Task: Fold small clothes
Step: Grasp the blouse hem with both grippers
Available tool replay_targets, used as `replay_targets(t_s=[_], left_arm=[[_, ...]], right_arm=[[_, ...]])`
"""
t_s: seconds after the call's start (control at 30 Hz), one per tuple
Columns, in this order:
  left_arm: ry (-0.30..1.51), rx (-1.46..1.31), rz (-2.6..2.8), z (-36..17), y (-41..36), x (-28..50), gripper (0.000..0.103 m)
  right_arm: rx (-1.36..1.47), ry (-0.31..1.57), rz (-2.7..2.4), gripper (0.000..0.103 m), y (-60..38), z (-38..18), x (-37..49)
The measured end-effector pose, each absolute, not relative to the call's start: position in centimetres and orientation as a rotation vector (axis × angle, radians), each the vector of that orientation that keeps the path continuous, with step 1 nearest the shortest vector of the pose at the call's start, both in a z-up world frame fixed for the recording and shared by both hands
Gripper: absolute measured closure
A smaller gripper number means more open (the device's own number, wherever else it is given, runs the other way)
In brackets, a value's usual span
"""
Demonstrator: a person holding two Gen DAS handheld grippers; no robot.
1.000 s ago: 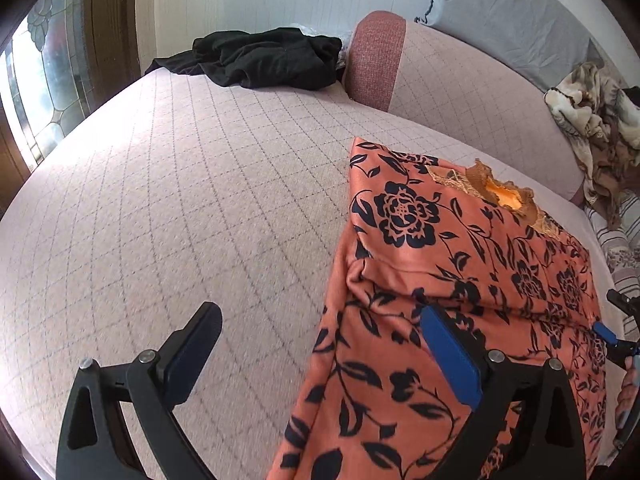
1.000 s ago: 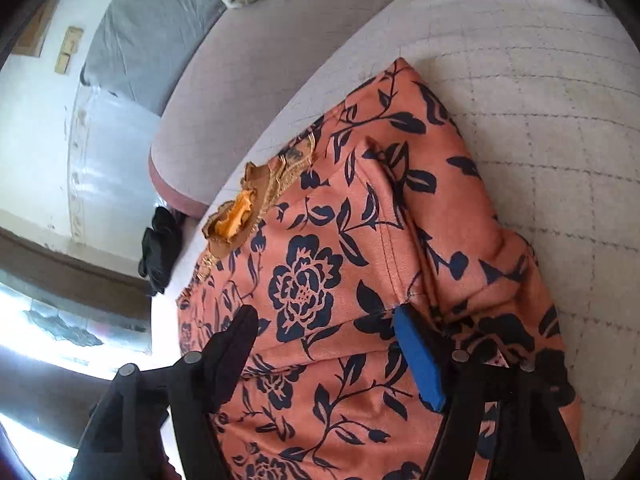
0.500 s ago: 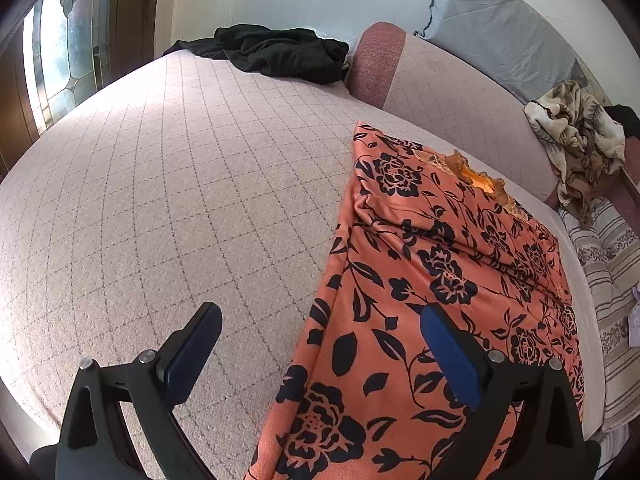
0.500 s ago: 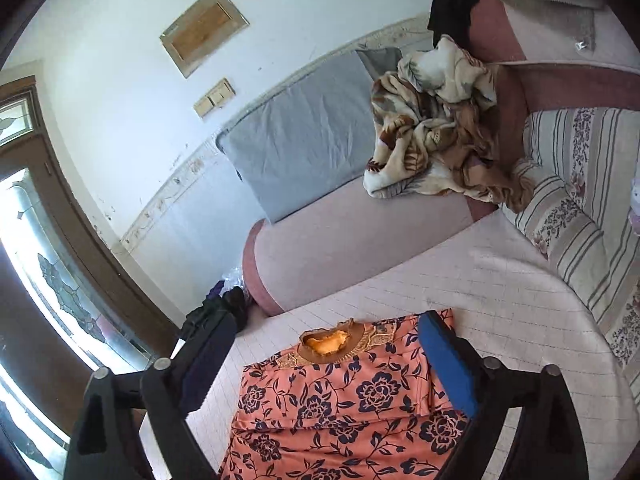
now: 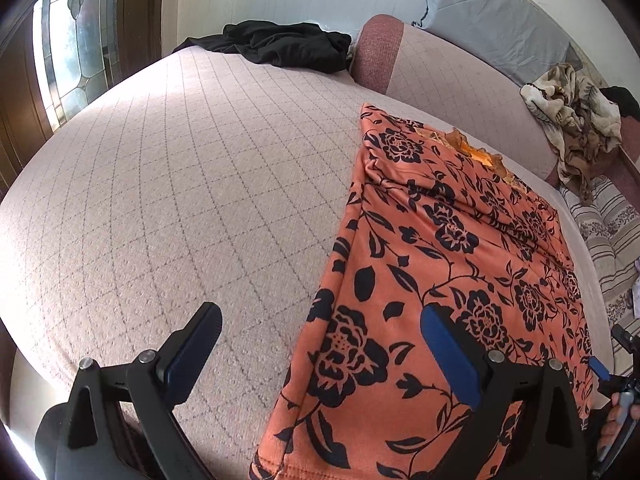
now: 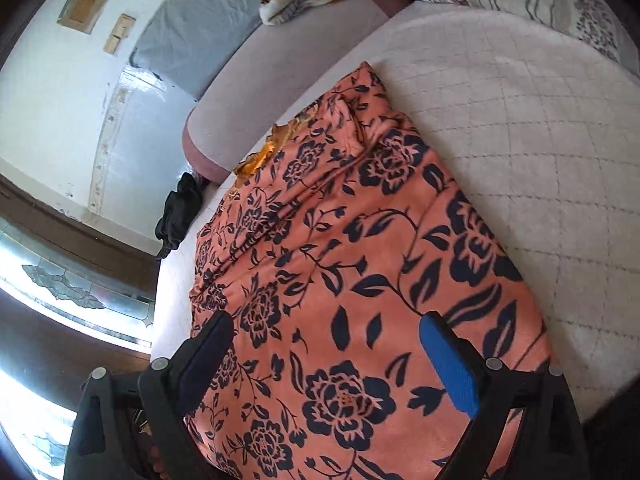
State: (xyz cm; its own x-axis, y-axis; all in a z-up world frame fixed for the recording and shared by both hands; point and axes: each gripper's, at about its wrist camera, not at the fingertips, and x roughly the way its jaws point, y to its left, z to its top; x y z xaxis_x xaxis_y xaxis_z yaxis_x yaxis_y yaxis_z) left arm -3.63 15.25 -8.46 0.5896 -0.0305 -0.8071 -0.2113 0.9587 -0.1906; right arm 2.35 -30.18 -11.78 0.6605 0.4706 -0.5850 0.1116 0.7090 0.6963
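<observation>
Your pink quilted bed [image 5: 168,200], orange floral garment [image 5: 440,280] spread flat on it under your right tongs [image 6: 328,356], black clothing heap [image 5: 280,46] at its far edge, well beyond your left tongs [image 5: 320,352]

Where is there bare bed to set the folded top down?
The widest bare stretch of bed lies left of the orange floral top, bounded by the black garment at the far edge. A narrower strip lies on its right. The far right corner is crowded with the striped pillow and blanket.
</observation>
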Motion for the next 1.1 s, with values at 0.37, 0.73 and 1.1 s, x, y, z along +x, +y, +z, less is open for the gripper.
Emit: replay_targets(t_s=[0.37,0.73,1.1], left_arm=[[0.979,-0.291,0.083,-9.2,14.5,-5.0,0.004],[1.124,-0.417,-0.007,-11.0,16.7,-7.3,0.004],[1.203,-0.320,0.048,-12.2,15.4,-8.6,0.009]], right_arm=[[0.729,0.811,0.169,0.007,-33.2,-9.9,0.3],[0.595,1.077,0.135,0.007,-36.0,-12.3,-1.0],[0.607,1.153,0.225,0.017,-33.4,-14.4,-3.1]])
